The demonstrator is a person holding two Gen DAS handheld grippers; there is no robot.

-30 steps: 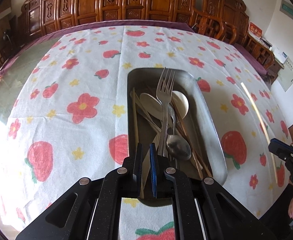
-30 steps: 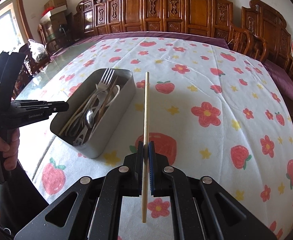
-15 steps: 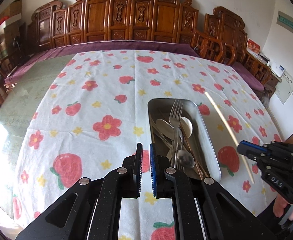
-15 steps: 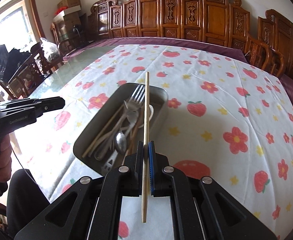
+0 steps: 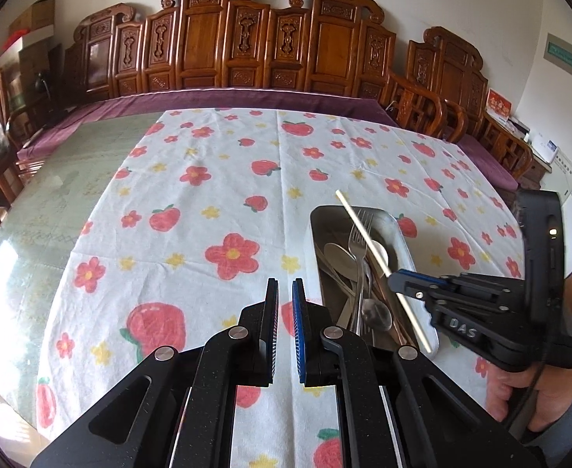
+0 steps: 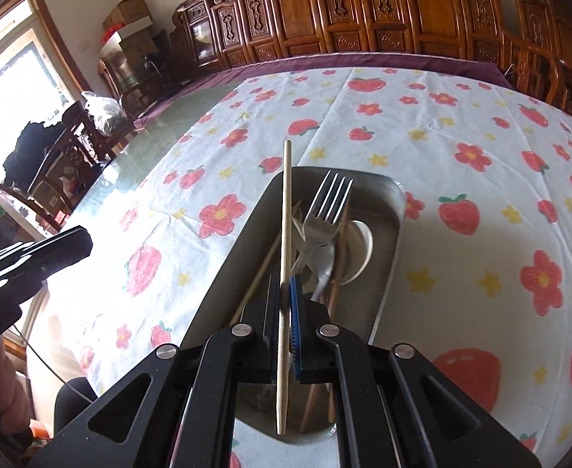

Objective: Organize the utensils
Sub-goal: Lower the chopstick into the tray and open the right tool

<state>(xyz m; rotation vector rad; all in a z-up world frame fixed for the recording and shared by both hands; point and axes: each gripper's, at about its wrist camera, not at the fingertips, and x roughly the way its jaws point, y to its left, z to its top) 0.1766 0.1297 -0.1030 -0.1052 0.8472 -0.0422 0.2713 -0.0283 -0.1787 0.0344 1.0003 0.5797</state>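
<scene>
My right gripper (image 6: 285, 296) is clamped on a single pale chopstick (image 6: 285, 257), pinching it partway along its length so one end pokes out ahead and the other trails back under the fingers. From the left wrist view I see the same chopstick (image 5: 368, 241) slanting above the metal tray (image 5: 403, 241), with the right gripper (image 5: 397, 282) hanging over the tray's near end. The chopstick is held above the tray, not lying in it.

My left gripper (image 5: 285, 292) sits with its fingers a narrow gap apart and nothing between them, over the tablecloth (image 5: 208, 202) just left of the tray.

Inside the tray (image 6: 391, 234) I see a fork (image 6: 327, 210) with its tines pointing away from me, a metal spoon (image 5: 375, 312), a white spoon (image 6: 360, 245), and more chopsticks (image 6: 258, 277) lying lengthwise. The tray rests on the strawberry-and-flower tablecloth, which covers part of a glass-topped table (image 5: 52, 179). Carved wooden chairs (image 5: 266, 46) line the far side.
</scene>
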